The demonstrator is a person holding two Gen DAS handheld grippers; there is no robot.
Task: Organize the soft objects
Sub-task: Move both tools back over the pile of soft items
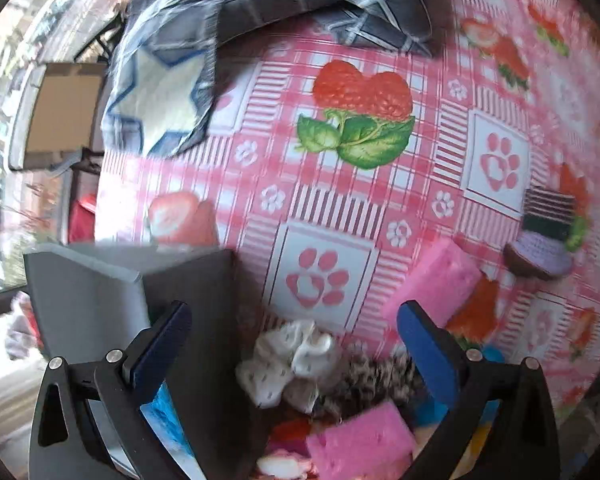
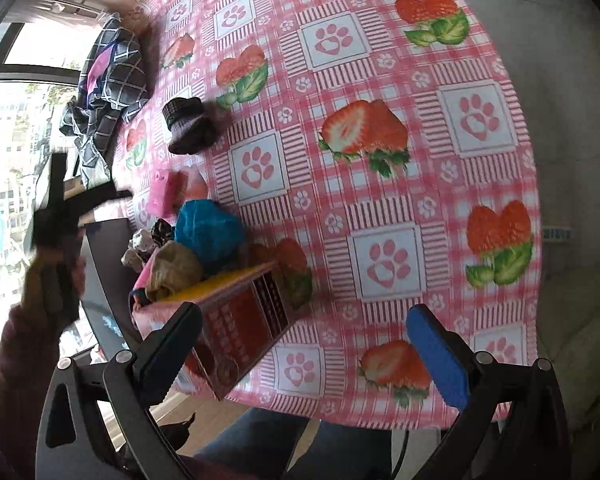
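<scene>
Socks (image 1: 290, 360) and pink sponge (image 1: 360, 444) fill the red box (image 2: 240, 328).

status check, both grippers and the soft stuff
Left gripper open, over box of soft items. Right gripper open, empty, beside box. Pink sponge and dark sock loose on table. Nothing blocking.

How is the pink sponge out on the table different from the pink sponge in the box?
The pink sponge on the table lies alone on the strawberry cloth; the pink sponge in the box sits packed among other soft things. The table one lies farther from the left gripper. Both are pink with small holes.
</scene>
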